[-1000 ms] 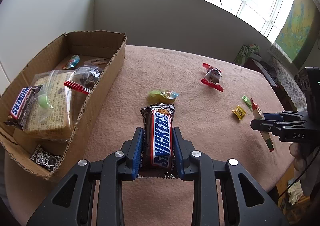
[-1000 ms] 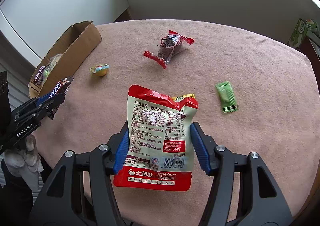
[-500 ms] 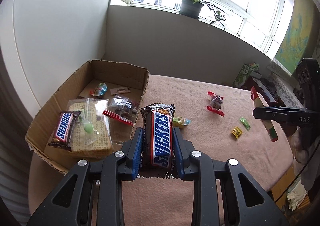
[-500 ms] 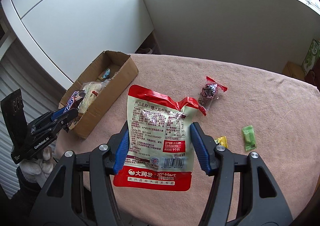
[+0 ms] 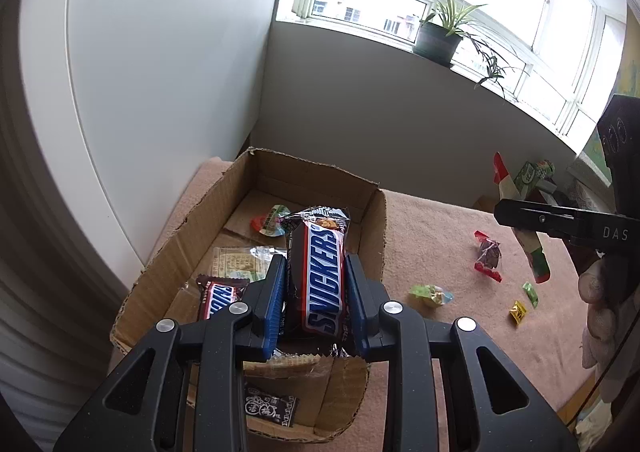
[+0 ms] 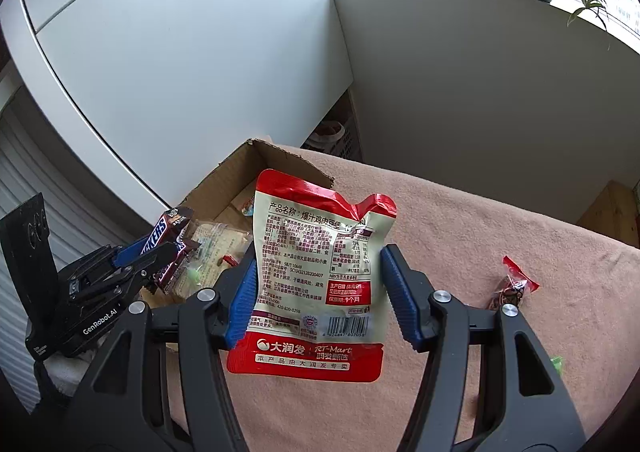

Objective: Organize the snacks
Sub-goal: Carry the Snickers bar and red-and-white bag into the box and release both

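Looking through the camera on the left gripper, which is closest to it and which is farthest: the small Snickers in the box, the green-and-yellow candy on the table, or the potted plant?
1. Small Snickers, in the box, just left of the left gripper.
2. Green-and-yellow candy, on the cloth to the right.
3. Potted plant, far off on the windowsill.

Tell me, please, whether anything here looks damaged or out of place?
The brown cardboard box has ragged, torn rims, and small wrapped candies lie scattered on the pink tablecloth outside it.

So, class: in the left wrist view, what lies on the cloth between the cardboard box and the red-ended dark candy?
A yellow-green wrapped sweet lies between the cardboard box and the red-ended dark candy; otherwise bare pink cloth.
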A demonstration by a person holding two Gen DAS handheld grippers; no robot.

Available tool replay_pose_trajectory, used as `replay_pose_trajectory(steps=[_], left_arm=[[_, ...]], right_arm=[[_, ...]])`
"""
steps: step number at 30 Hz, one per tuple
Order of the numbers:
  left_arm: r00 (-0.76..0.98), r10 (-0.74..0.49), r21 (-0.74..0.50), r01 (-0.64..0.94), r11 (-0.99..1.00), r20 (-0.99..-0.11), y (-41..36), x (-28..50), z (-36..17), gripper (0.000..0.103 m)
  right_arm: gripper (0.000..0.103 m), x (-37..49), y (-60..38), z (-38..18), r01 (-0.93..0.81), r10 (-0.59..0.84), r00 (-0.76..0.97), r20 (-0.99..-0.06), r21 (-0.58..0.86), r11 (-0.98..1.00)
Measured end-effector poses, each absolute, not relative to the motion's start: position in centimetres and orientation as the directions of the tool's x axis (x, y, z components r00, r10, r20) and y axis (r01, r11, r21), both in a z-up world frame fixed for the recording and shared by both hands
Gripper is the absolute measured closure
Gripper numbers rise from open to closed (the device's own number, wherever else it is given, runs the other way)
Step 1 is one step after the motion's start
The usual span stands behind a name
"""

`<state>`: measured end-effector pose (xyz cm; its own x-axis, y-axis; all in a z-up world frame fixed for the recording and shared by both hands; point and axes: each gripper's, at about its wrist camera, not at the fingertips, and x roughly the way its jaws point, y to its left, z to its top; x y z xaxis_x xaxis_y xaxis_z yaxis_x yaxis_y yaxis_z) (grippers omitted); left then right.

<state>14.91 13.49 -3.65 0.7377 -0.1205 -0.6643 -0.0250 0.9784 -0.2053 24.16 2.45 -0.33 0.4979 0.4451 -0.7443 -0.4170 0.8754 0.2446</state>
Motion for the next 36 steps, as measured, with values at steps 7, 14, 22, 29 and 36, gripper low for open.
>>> replay_pose_trajectory(steps=[7, 14, 22, 29, 36], left_arm=[[0.725, -0.095, -0.21, -0.069, 0.975, -0.682, 15.5, 16.7, -4.1, 0.076], [0.715, -0.083, -0.214, -0.094, 0.972, -0.694, 16.5, 17.3, -5.0, 0.076], [0.709, -0.079, -0.205, -0.094, 0.974, -0.701, 16.5, 17.3, -5.3, 0.076], [0.704, -0.079, -0.206, -0.098, 0.974, -0.706, 16.5, 17.5, -5.1, 0.061], [0.71, -0.069, -0.183, -0.085, 0.979, -0.701, 15.9, 17.0, -4.8, 0.046]], right_arm=[[0.041, 26.9, 7.6, -1.0, -0.455, 0.447, 0.471, -0.76, 0.225, 0.862], [0.04, 28.7, 10.8, -2.1, -0.471, 0.437, 0.451, -0.778, 0.209, 0.857], [0.037, 29.5, 11.8, -2.9, -0.478, 0.427, 0.442, -0.789, 0.195, 0.856], [0.01, 30.0, 11.9, -3.1, -0.455, 0.415, 0.474, -0.776, 0.187, 0.87], [0.008, 29.8, 10.5, -2.4, -0.436, 0.418, 0.492, -0.763, 0.2, 0.878]])
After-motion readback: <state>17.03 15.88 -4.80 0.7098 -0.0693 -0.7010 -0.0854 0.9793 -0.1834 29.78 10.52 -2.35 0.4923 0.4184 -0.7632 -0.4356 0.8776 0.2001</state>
